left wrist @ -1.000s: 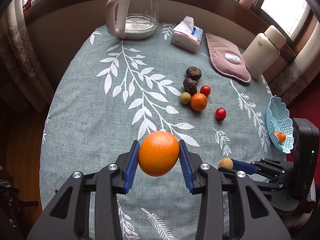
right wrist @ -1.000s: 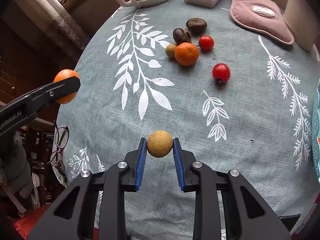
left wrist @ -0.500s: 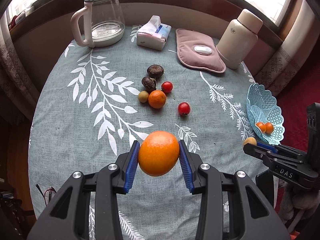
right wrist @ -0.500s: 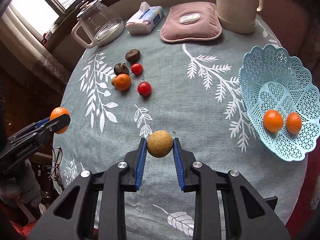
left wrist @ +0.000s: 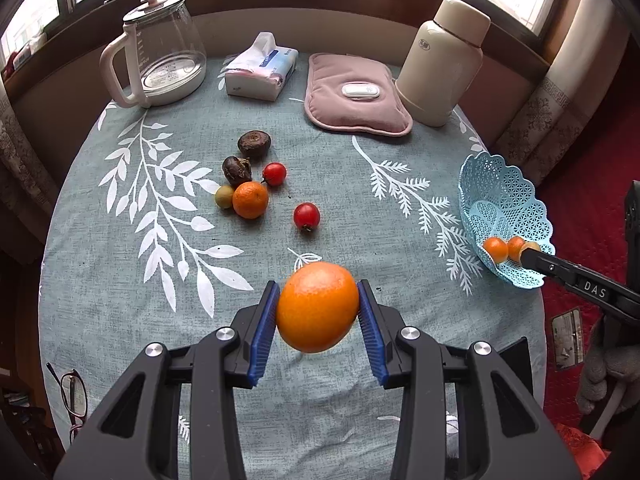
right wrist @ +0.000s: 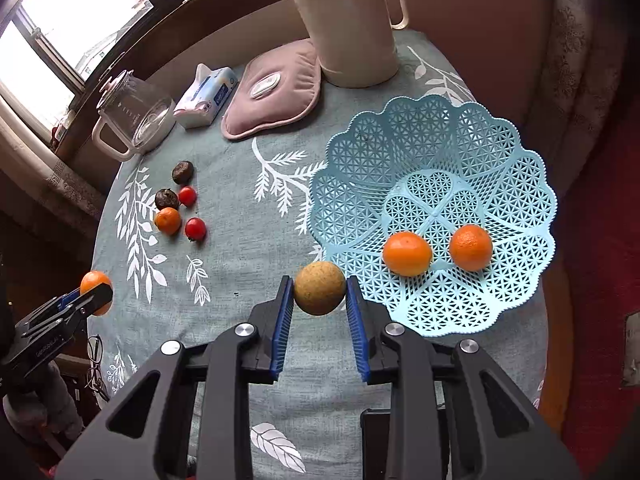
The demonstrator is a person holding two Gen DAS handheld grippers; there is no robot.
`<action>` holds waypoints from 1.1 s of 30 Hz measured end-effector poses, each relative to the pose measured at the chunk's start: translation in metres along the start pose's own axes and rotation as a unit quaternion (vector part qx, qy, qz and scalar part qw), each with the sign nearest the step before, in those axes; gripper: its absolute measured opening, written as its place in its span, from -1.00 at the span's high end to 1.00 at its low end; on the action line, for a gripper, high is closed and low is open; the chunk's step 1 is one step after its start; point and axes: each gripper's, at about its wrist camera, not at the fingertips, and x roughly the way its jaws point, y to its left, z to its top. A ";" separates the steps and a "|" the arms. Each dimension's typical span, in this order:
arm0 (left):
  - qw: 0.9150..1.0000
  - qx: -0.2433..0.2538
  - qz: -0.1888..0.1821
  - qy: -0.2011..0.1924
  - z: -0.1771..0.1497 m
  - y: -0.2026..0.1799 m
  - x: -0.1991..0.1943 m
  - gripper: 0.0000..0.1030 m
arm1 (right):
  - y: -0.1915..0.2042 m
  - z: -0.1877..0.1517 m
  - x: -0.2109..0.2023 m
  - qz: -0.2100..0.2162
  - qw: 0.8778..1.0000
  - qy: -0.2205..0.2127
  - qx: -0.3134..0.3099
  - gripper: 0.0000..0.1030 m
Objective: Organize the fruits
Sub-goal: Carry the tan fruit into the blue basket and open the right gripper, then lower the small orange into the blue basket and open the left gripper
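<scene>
The right gripper (right wrist: 319, 300), with the small tan fruit (right wrist: 319, 288) clamped in it, was carried across the table from the bare cloth to the near rim of the blue basket (right wrist: 520, 184), where two oranges (right wrist: 407, 253) came into view. The left gripper (left wrist: 318, 320), with the big orange (left wrist: 318, 306), was brought the same way, towards the basket side. Both wrists were rolled a little.

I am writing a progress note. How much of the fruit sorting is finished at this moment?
Done: two small oranges lie in the blue basket. In hand: the left gripper holds a large orange; the right gripper holds a tan round fruit by the basket's rim. Left: six fruits on the table, including two red ones.
</scene>
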 end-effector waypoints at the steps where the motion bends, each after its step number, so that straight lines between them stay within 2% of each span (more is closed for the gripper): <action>1: 1.000 0.001 0.000 0.000 0.000 -0.003 0.001 0.23 | -0.007 0.001 -0.001 -0.003 1.000 -0.001 0.004 0.47; 11: 1.000 0.006 0.002 0.005 0.005 -0.028 0.011 0.23 | -0.055 0.003 -0.002 -0.023 0.999 -0.001 0.033 0.47; 21: 1.000 0.006 0.010 0.013 0.007 -0.038 0.019 0.23 | -0.068 0.001 0.013 -0.024 0.999 0.018 0.045 0.46; 25: 1.000 0.010 0.011 0.018 0.009 -0.042 0.023 0.23 | -0.075 0.003 0.012 -0.027 0.998 0.013 0.053 0.31; 33: 0.999 0.041 -0.003 0.025 0.020 -0.070 0.035 0.23 | -0.084 0.003 0.003 -0.036 0.997 -0.005 0.061 0.30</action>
